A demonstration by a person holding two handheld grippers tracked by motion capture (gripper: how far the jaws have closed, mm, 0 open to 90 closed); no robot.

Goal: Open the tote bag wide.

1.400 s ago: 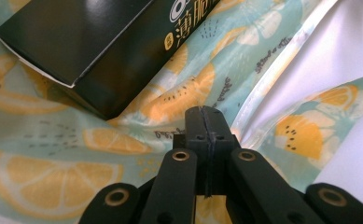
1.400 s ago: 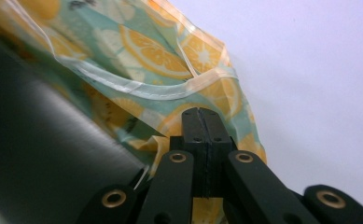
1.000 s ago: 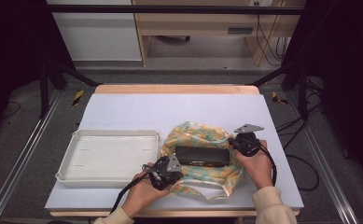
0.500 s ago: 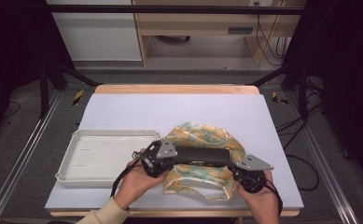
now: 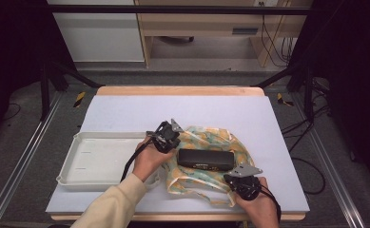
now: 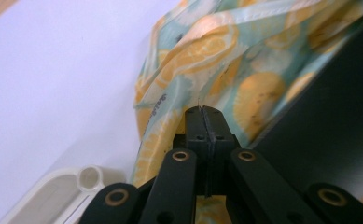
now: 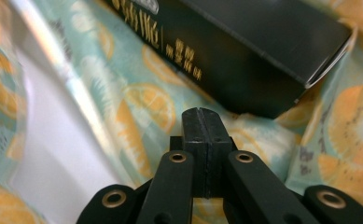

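A long black box (image 5: pixel 205 159) with gold print lies on a crumpled cloth bag (image 5: pixel 211 138) printed with orange slices, at the table's middle. My left gripper (image 5: pixel 171 139) is shut at the bag's left edge, by the box's left end. In the left gripper view its tips (image 6: pixel 202 111) sit right against the fabric (image 6: pixel 207 51), and I see nothing clearly pinched. My right gripper (image 5: pixel 230 178) is shut just in front of the box's right end. In the right gripper view its tips (image 7: pixel 201 114) hover over the fabric (image 7: pixel 137 100), short of the box (image 7: pixel 244 51).
A white plastic tray (image 5: pixel 78 166) stands left of the bag, its corner close to my left hand. The white table top (image 5: pixel 173 107) runs bare behind the bag. Cables trail from both grippers towards the front edge.
My left gripper moved away from the person, from the bag's front left to its left edge. My right gripper came from beside the box's far right end to the front of it.
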